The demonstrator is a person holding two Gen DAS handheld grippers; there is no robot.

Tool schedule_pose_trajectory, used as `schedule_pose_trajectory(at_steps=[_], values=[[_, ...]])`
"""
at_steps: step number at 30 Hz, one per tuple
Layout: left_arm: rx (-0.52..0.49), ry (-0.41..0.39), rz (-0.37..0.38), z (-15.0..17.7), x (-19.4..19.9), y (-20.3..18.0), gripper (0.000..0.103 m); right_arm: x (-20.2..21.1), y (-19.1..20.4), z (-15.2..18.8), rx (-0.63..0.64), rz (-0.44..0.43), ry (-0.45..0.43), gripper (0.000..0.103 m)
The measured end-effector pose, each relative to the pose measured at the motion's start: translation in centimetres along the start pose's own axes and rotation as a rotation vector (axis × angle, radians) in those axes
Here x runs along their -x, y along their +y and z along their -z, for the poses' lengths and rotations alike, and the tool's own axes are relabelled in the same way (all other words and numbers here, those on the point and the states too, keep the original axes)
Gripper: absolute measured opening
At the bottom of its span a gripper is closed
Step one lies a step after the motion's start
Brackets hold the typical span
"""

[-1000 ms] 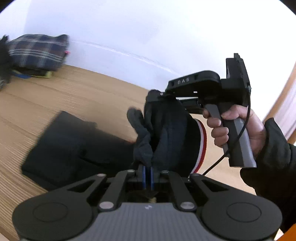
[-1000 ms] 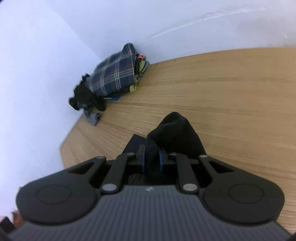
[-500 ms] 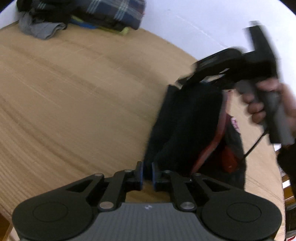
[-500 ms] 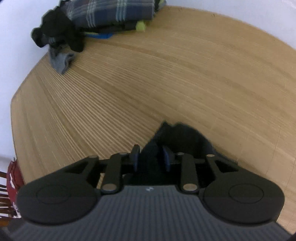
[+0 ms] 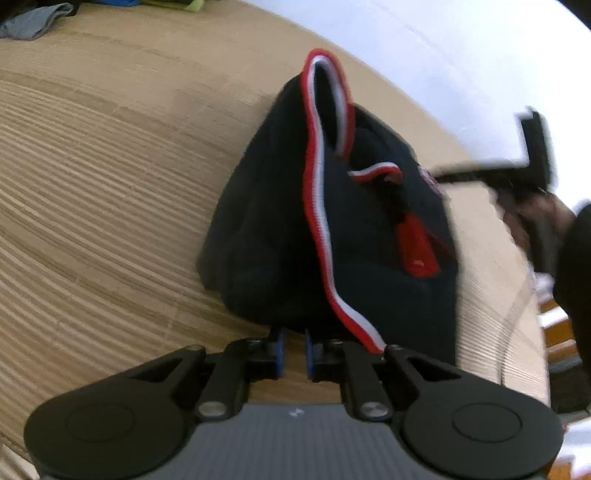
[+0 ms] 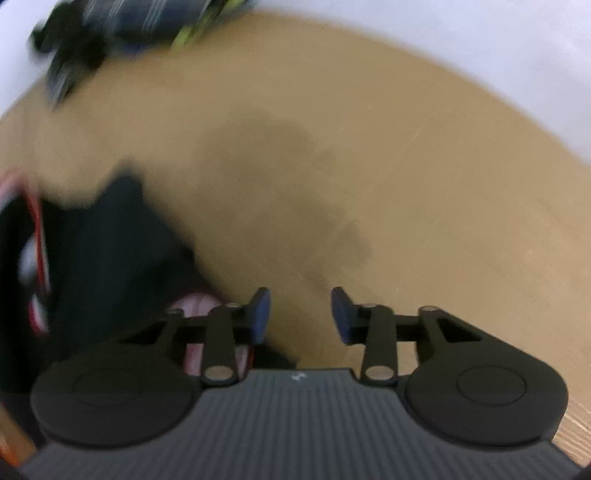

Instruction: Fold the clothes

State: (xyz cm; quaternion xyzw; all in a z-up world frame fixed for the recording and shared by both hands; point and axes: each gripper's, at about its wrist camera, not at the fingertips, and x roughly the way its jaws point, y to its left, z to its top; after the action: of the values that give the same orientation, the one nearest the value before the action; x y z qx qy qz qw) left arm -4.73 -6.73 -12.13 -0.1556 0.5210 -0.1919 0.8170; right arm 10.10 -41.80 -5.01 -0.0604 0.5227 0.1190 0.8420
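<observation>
A dark navy garment (image 5: 295,229) with red and white striped trim lies bunched on the wooden table (image 5: 92,166). My left gripper (image 5: 293,341) is slightly open and empty, with its tips just at the garment's near edge. My right gripper (image 6: 300,314) is open and empty above bare wood, with the garment (image 6: 110,251) to its left. The right gripper (image 5: 532,158) also shows blurred in the left wrist view, held in a hand beyond the garment's right side.
A pile of other clothes, plaid and green among them, lies at the table's far left corner (image 6: 122,26), and a grey piece of it shows in the left wrist view (image 5: 33,26). A white wall (image 5: 443,44) runs behind the table.
Both grippers let go of the garment, which dropped into a bunched heap on the table. The right gripper opened wide and swung off to the right. The left gripper's jaws parted.
</observation>
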Motion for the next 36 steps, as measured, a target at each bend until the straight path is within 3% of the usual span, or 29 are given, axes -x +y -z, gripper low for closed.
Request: schedule_pose_trajectory(at_steps=[6, 8, 14, 19, 22, 26, 28, 33, 36], values=[[-0.032, -0.091, -0.185, -3.5, 0.3, 0.9, 0.010, 2.8, 2.3, 5.4, 0.123, -0.173, 0.028, 0.032], [-0.025, -0.098, -0.206, -5.5, 0.3, 2.2, 0.010, 4.0, 3.8, 7.8, 0.139, -0.218, 0.024, 0.032], [-0.157, -0.135, -0.285, -9.7, 0.7, 3.2, 0.013, 6.9, 9.0, 14.3, -0.098, -0.369, -0.061, 0.032], [-0.287, -0.128, -0.205, -12.2, 2.5, 3.5, 0.018, 9.3, 10.9, 16.8, -0.257, -0.249, -0.114, 0.033], [-0.421, -0.109, -0.131, -12.8, 4.2, 2.9, 0.025, 12.8, 10.9, 16.0, -0.347, -0.109, -0.187, 0.038], [-0.645, -0.078, -0.047, -12.2, 4.8, 0.6, 0.048, 14.6, 12.3, 12.2, -0.445, -0.008, -0.332, 0.058], [-0.731, -0.071, -0.042, -11.8, 4.1, 0.0, 0.049, 13.3, 13.8, 9.7, -0.483, 0.001, -0.346, 0.058], [-0.783, -0.021, -0.039, -11.7, 1.6, 0.0, 0.049, 7.8, 18.0, 3.5, -0.442, 0.058, -0.242, 0.058], [-0.761, -0.002, -0.058, -11.6, 0.7, 0.2, 0.049, 6.5, 18.9, 2.3, -0.348, 0.111, -0.205, 0.057]])
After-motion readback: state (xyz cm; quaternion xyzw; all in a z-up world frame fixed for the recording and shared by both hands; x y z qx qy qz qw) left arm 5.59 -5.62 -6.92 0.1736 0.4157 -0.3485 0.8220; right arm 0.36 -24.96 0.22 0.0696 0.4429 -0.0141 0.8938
